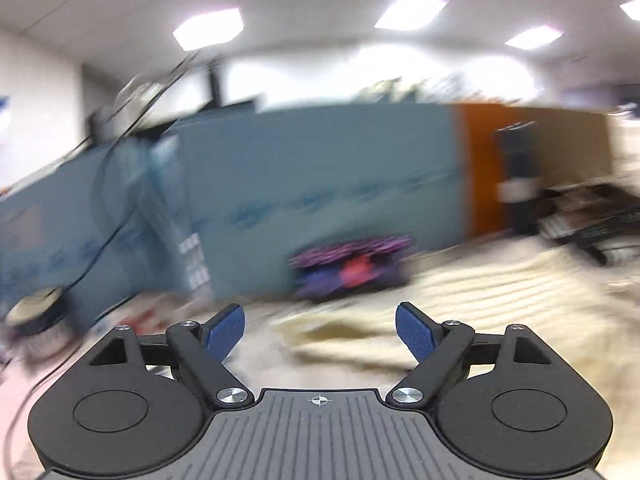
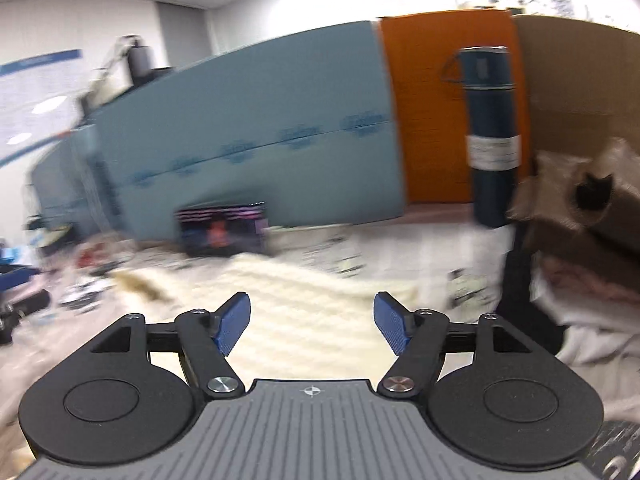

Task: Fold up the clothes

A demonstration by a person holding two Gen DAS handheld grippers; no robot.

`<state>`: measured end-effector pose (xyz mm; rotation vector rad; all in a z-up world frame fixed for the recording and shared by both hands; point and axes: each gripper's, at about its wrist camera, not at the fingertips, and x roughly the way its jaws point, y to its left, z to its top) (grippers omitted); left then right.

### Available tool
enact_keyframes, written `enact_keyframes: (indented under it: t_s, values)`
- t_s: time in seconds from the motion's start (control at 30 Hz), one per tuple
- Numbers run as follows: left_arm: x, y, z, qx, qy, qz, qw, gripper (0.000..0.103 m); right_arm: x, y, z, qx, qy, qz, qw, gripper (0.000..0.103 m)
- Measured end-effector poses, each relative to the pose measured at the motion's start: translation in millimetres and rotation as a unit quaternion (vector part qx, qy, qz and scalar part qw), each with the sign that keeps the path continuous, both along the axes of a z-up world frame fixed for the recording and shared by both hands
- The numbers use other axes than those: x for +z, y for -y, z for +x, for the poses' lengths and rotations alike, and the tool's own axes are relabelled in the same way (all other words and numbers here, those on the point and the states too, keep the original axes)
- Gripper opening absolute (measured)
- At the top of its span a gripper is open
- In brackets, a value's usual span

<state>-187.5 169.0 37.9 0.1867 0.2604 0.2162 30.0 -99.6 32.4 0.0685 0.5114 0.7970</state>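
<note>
Hovering above the work surface with blue pads spread wide and nothing between them: left gripper (image 1: 320, 332), seen from its own wrist camera through heavy motion blur. Lying ahead and to the right of those fingers, a cream ribbed garment (image 1: 460, 300), rumpled, its near edge smeared beyond any reading of folds. Standing behind the cloth, a long blue panel (image 1: 320, 184) joined on the right by an orange panel (image 1: 480, 168), with a small purple-and-red box (image 1: 352, 266) sitting at the blue panel's foot. Resting at the far left, a round pale object (image 1: 36, 312) with a dark cable running up from it. Likewise spread wide and gripping nothing: right gripper (image 2: 312, 330), poised over the cream ribbed garment (image 2: 304, 312), which is lying directly beneath and beyond the blue pads. Standing upright against the orange panel (image 2: 440, 112), a tall dark blue flask (image 2: 490, 132) bearing a white label. Sitting just right of the flask, a brown cardboard box (image 2: 592, 196) with a dark hole in its face, and below it a heap of white and pink fabric (image 2: 580, 320). Leaning behind the cloth, the blue panel (image 2: 248, 140), with the purple-and-red box (image 2: 222, 230) at its base; cluttering the left side, blurred small items too smeared for naming.
</note>
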Motion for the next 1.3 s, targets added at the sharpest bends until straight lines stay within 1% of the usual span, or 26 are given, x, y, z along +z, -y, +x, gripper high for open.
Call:
enact_keyframes:
  t_s: [0.07, 0.1, 0.17, 0.2, 0.27, 0.33, 0.37, 0.4, 0.43, 0.47, 0.5, 0.53, 0.63, 0.7, 0.77, 0.83, 0.9, 0.97, 1.0, 1.07, 1.1, 1.13, 1.17, 1.2, 1.23, 1.3]
  values:
    - [-7, 42, -7, -0.042, -0.003, 0.050, 0.9978, 0.085, -1, 1, -14, 0.021, -0.011, 0.010, 1.000, 0.067]
    - [-12, 59, -11, -0.068, -0.008, 0.065, 0.9955, 0.085, -2, 2, -22, 0.028, -0.009, 0.012, 0.999, 0.067]
    - [-18, 83, -13, -0.131, -0.026, 0.065, 0.9890, 0.085, -5, 6, -38, 0.032, 0.003, 0.008, 0.999, 0.070]
    - [-22, 93, -13, -0.164, -0.038, 0.063, 0.9838, 0.085, -6, 9, -46, 0.033, 0.012, 0.003, 0.999, 0.074]
    - [-30, 108, -10, -0.223, -0.070, 0.067, 0.9699, 0.085, -8, 18, -62, 0.031, 0.033, -0.002, 0.999, 0.080]
    - [-40, 112, 2, -0.236, -0.103, 0.070, 0.9638, 0.085, -11, 28, -76, 0.037, 0.053, -0.006, 0.998, 0.082]
    - [-43, 109, 8, -0.225, -0.115, 0.064, 0.9654, 0.084, -13, 34, -82, 0.041, 0.059, -0.007, 0.997, 0.084]
    - [-46, 107, 14, -0.214, -0.127, 0.058, 0.9668, 0.081, -15, 39, -86, 0.046, 0.062, -0.006, 0.997, 0.086]
    - [-47, 103, 19, -0.205, -0.136, 0.047, 0.9682, 0.064, -18, 44, -90, 0.054, 0.061, -0.003, 0.997, 0.086]
    - [-47, 96, 22, -0.197, -0.140, 0.028, 0.9699, 0.051, -21, 49, -93, 0.061, 0.060, 0.001, 0.996, 0.088]
    - [-47, 90, 24, -0.189, -0.142, 0.014, 0.9717, 0.034, -24, 54, -95, 0.070, 0.056, 0.004, 0.996, 0.088]
    - [-47, 84, 25, -0.181, -0.139, 0.004, 0.9736, 0.019, -27, 57, -97, 0.080, 0.051, 0.005, 0.996, 0.088]
    - [-40, 70, 12, -0.149, -0.106, -0.015, 0.9830, 0.014, -34, 61, -104, 0.122, 0.044, 0.006, 0.992, 0.088]
    - [-33, 59, -3, -0.110, -0.074, -0.032, 0.9906, 0.014, -37, 62, -108, 0.153, 0.042, 0.010, 0.987, 0.090]
    - [-27, 46, -19, -0.062, -0.044, -0.046, 0.9960, 0.014, -38, 61, -112, 0.176, 0.042, 0.007, 0.983, 0.091]
    - [-23, 29, -35, -0.009, -0.022, -0.064, 0.9977, 0.014, -38, 60, -117, 0.197, 0.045, 0.003, 0.979, 0.091]
    - [-26, 10, -50, 0.045, -0.021, -0.085, 0.9952, 0.014, -38, 57, -122, 0.221, 0.049, -0.002, 0.974, 0.091]
    - [-31, -8, -63, 0.097, -0.030, -0.106, 0.9892, 0.017, -37, 54, -127, 0.247, 0.054, -0.009, 0.967, 0.092]
    - [-36, -16, -67, 0.117, -0.042, -0.116, 0.9854, 0.020, -37, 53, -129, 0.261, 0.057, -0.013, 0.964, 0.092]
    - [-44, -26, -74, 0.152, -0.062, -0.126, 0.9784, 0.034, -36, 50, -134, 0.289, 0.058, -0.016, 0.955, 0.092]
    - [-48, -29, -77, 0.171, -0.070, -0.123, 0.9751, 0.044, -36, 49, -136, 0.301, 0.059, -0.019, 0.952, 0.092]
    - [-49, -32, -82, 0.184, -0.071, -0.120, 0.9730, 0.062, -35, 49, -139, 0.314, 0.060, -0.022, 0.947, 0.092]
    - [-49, -34, -88, 0.197, -0.072, -0.116, 0.9707, 0.070, -35, 48, -142, 0.325, 0.061, -0.027, 0.943, 0.092]
    - [-50, -37, -93, 0.210, -0.073, -0.113, 0.9683, 0.076, -35, 48, -146, 0.337, 0.063, -0.033, 0.939, 0.092]
    - [-50, -38, -97, 0.218, -0.072, -0.107, 0.9675, 0.076, -36, 47, -148, 0.344, 0.065, -0.043, 0.936, 0.092]
    - [-45, -35, -105, 0.210, -0.059, -0.086, 0.9722, 0.077, -37, 45, -153, 0.357, 0.069, -0.064, 0.929, 0.092]
